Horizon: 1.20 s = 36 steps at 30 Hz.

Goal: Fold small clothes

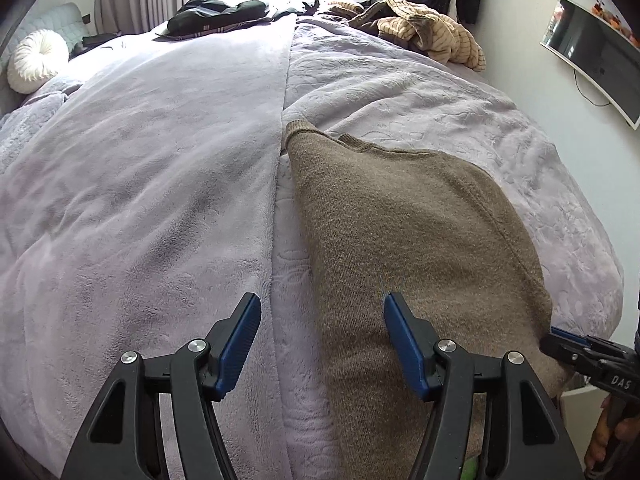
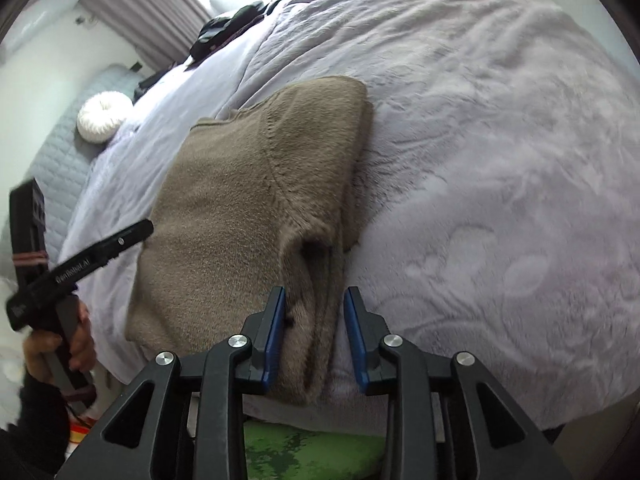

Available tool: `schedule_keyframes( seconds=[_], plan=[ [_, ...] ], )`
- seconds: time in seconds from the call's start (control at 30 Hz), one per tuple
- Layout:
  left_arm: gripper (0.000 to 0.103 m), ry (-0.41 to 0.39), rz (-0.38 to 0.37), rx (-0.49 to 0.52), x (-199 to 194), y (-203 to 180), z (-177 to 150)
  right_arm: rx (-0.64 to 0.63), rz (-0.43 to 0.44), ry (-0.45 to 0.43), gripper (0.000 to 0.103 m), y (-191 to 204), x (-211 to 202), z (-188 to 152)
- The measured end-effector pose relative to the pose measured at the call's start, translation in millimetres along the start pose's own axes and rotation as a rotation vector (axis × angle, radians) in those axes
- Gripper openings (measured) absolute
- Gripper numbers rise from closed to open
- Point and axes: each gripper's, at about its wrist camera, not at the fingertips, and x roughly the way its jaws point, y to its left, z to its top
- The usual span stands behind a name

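A brown knit sweater (image 1: 404,232) lies folded lengthwise on the lilac bed cover (image 1: 140,184); it also shows in the right wrist view (image 2: 240,208). My left gripper (image 1: 322,320) is open and empty, hovering over the sweater's near left edge. My right gripper (image 2: 314,312) is open, its fingers either side of the sweater's folded right edge near the bed's front; it grips nothing. The right gripper also shows at the sweater's right side in the left wrist view (image 1: 560,344). The left gripper shows in the right wrist view (image 2: 136,232) at the sweater's left edge.
A striped beige garment (image 1: 432,32) and dark clothes (image 1: 216,14) lie at the far end of the bed. A white round cushion (image 1: 36,60) sits far left. A wall screen (image 1: 596,56) hangs right. A green mat (image 2: 316,452) lies below the bed's front edge.
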Motion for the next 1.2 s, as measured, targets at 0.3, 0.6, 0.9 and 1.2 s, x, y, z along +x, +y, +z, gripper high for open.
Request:
schedule_keyframes(
  seconds=[0.3, 0.6, 0.9, 1.2],
  plan=[
    [0.066, 0.009, -0.007, -0.024, -5.7, 2.8, -3.8, 0.055, -0.035, 0.003, 0.053, -4.0, -7.6, 2.3],
    [0.066, 0.02, 0.038, -0.01, -14.8, 4.0, -8.5, 0.112, -0.107, -0.047, 0.062, -11.8, -28.7, 14.7],
    [0.066, 0.027, 0.037, -0.015, -15.0, 1.9, -7.8, 0.063, -0.083, -0.033, 0.073, 7.3, -25.7, 28.1],
    [0.066, 0.023, 0.069, -0.018, -25.8, -1.6, 0.5, -0.013, -0.099, 0.024, 0.079, 35.8, -14.1, 39.5]
  ],
)
